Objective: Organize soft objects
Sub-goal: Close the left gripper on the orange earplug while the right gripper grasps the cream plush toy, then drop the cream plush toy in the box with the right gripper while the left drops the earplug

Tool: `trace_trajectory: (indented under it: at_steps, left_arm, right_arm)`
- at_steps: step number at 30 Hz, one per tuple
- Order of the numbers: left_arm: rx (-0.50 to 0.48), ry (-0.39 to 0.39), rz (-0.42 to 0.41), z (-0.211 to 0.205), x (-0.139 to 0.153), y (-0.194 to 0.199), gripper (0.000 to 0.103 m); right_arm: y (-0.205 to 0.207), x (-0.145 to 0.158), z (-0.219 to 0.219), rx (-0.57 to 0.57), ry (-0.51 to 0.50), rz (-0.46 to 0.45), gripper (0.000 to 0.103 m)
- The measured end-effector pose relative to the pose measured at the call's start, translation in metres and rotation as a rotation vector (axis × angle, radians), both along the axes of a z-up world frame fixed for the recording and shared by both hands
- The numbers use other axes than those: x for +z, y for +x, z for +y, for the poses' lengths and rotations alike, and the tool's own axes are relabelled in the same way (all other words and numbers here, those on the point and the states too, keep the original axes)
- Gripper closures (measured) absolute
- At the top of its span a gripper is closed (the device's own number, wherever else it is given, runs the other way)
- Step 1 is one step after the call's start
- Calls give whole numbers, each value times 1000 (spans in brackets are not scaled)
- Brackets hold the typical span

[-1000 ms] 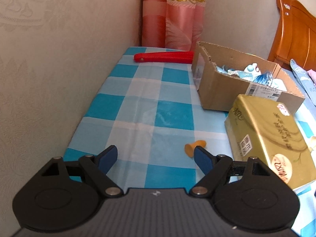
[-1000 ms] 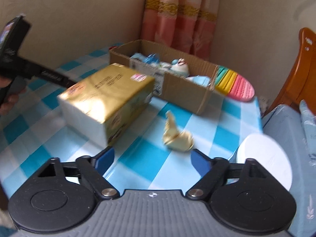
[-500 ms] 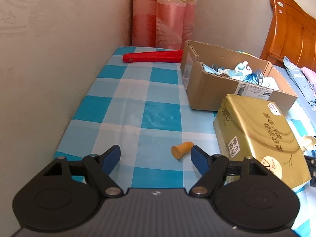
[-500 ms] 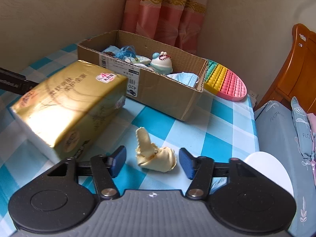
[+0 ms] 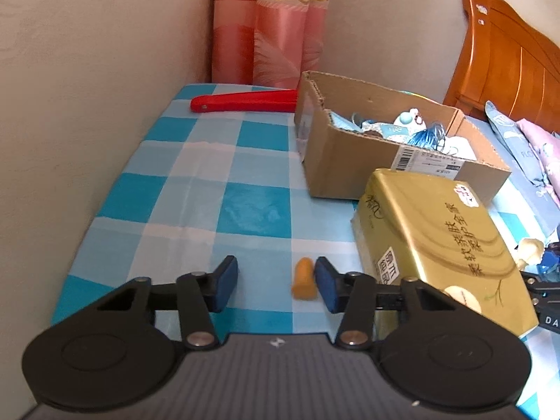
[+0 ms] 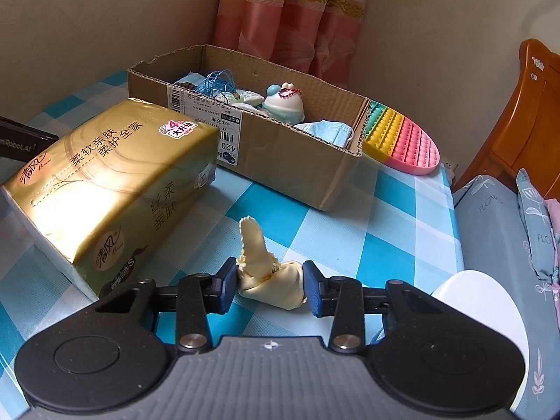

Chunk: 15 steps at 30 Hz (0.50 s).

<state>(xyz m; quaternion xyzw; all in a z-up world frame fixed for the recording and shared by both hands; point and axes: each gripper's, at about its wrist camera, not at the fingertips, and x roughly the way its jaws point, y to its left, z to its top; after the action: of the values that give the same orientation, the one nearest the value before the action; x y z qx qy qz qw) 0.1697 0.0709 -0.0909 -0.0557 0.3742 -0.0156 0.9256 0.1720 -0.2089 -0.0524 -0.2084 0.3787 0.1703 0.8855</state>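
Between the right gripper (image 6: 267, 285)'s blue pads sits the crumpled yellow cloth (image 6: 267, 276), and both pads press its sides: it is pinched, low on the checked tablecloth (image 6: 329, 231). That gripper tilts steeply down toward the table. One corner of the cloth sticks up and away from the tool, toward the cardboard box (image 6: 280, 147) ahead; the bundle's wider part lies across the jaws.

Over on the other side, the left gripper (image 5: 276, 285) also angles down, its jaws closing but with nothing squeezed. A small orange foam plug (image 5: 303, 279) lies between them, just beside the right-hand pad, well apart from the other. Its long axis runs almost straight away from the tool, narrow end forward. Right of this gripper lies the gold tissue pack (image 5: 434, 241), with the box beyond.
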Motion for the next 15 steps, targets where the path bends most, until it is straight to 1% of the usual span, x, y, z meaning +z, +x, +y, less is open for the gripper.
trace_trajectory:
  at_steps: [1, 3, 4, 6, 7, 8, 15]
  left_arm:
    - [-7, 1, -6, -1, 0, 1, 64]
    - [-12, 1, -9, -3, 0, 2, 71]
    - [-14, 1, -10, -4, 0, 1, 73]
    - [-22, 5, -13, -7, 0, 0, 83]
    - [-25, 11, -15, -8, 0, -1, 85]
    - [-28, 18, -17, -9, 0, -2, 89]
    - [-19, 14, -16, -7, 0, -3, 90]
  right_arm:
    - [0, 0, 0, 1, 0, 0, 58]
    - [0, 0, 0, 0, 0, -1, 58]
    - [0, -1, 1, 1, -2, -3, 58]
    - [1, 0, 0, 0, -1, -4, 58]
    - [1, 0, 0, 0, -1, -5, 58]
    - [1, 0, 0, 0, -2, -5, 58]
    - [-2, -1, 2, 2, -16, -18, 58]
